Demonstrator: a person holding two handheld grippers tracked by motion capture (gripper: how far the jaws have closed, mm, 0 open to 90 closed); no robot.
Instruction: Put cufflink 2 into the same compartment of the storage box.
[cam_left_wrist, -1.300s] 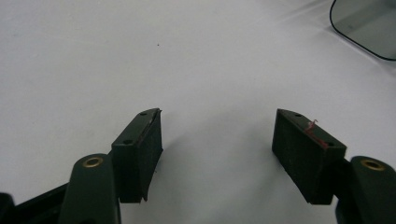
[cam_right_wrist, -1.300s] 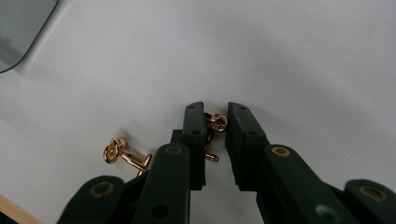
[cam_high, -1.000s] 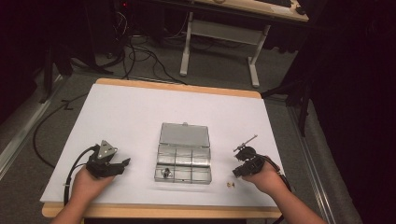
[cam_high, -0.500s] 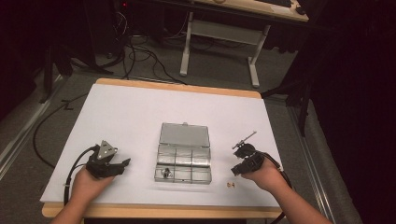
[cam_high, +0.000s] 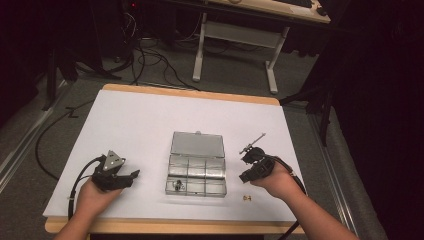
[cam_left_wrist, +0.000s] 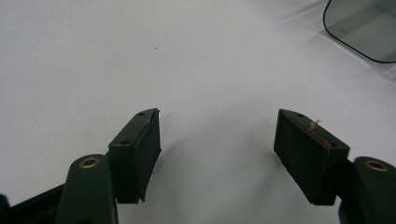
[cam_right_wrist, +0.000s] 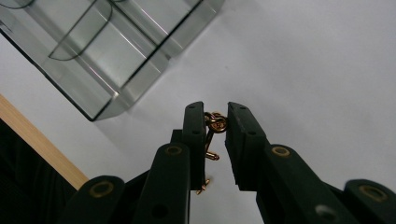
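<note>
My right gripper (cam_right_wrist: 216, 123) works at the near right of the table. In its own view my matte black jaws stand narrowly apart around small brass-coloured metal pieces (cam_right_wrist: 213, 135), thin, looped and hooked; I cannot tell whether the pads pinch them or merely flank them. The high view shows a tiny brass item (cam_high: 246, 198) lying on the white sheet just nearer than this gripper (cam_high: 250, 167), too small there to resolve.

My left gripper (cam_left_wrist: 217, 140) is released, jaws wide apart over bare white surface, with a red thread-like mark on one pad. In the high view it (cam_high: 127, 176) rests at the near left, grey three-cornered plate on top.

Between the two sits a clear plastic compartment box (cam_high: 196, 172), lid (cam_high: 197, 144) folded back flat on the far side, with a small dark part (cam_high: 176, 186) in its near-left compartment. The right gripper view shows the box's glossy curved dividers (cam_right_wrist: 100, 44) and the table's wooden edge (cam_right_wrist: 39, 142).

Against half a second ago, my right hand (cam_high: 275, 182) has tilted toward the brass item; the left is unchanged.

Beyond the table (cam_high: 150, 115), grey carpet, cables and a white desk frame (cam_high: 237, 37).
</note>
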